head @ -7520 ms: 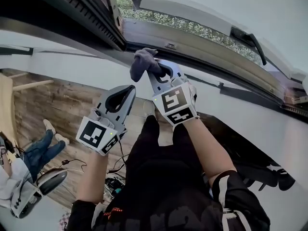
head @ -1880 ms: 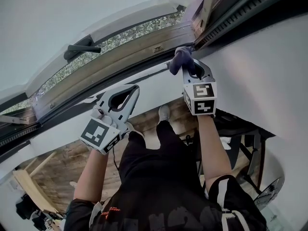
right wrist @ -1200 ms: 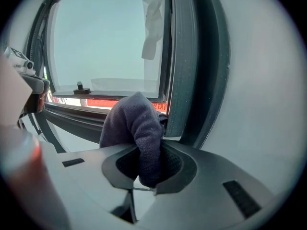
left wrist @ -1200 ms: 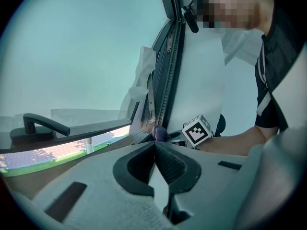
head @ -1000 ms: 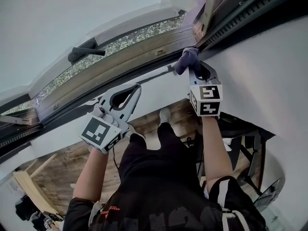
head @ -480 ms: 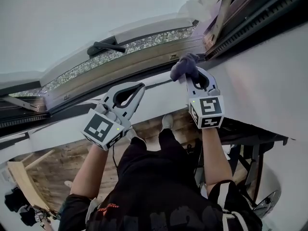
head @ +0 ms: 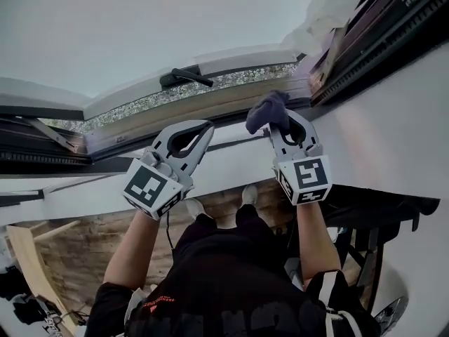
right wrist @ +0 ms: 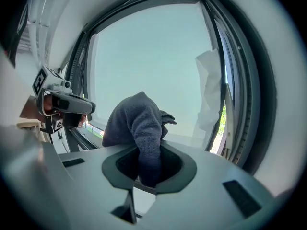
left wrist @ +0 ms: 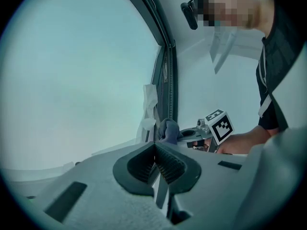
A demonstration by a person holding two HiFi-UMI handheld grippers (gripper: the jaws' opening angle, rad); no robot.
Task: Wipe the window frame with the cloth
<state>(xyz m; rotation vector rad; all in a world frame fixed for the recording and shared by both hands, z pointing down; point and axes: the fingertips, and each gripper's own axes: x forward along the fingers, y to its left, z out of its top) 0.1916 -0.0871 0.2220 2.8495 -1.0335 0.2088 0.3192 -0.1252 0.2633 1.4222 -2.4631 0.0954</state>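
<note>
A dark grey cloth [head: 266, 111] is bunched in my right gripper [head: 275, 123], which is shut on it. The cloth rests on the lower rail of the window frame [head: 175, 114], a short way left of the frame's right corner. In the right gripper view the cloth [right wrist: 136, 123] rises out of the jaws in front of the pane, with the dark side frame [right wrist: 249, 104] to the right. My left gripper [head: 208, 126] hovers left of the cloth, just below the rail, shut with nothing in it. In the left gripper view its jaws [left wrist: 154, 150] meet, and the cloth [left wrist: 168, 128] shows beyond.
A dark window handle [head: 186, 77] sticks out above the rail. White crumpled material [head: 330, 12] hangs at the upper right corner. White wall [head: 393, 139] lies below the window; a dark table [head: 372, 202] and wooden floor [head: 63, 258] are underneath.
The right gripper has drawn the cloth leftward along the rail, away from the right corner. The left gripper stays beside it, still shut. The head view has swung.
</note>
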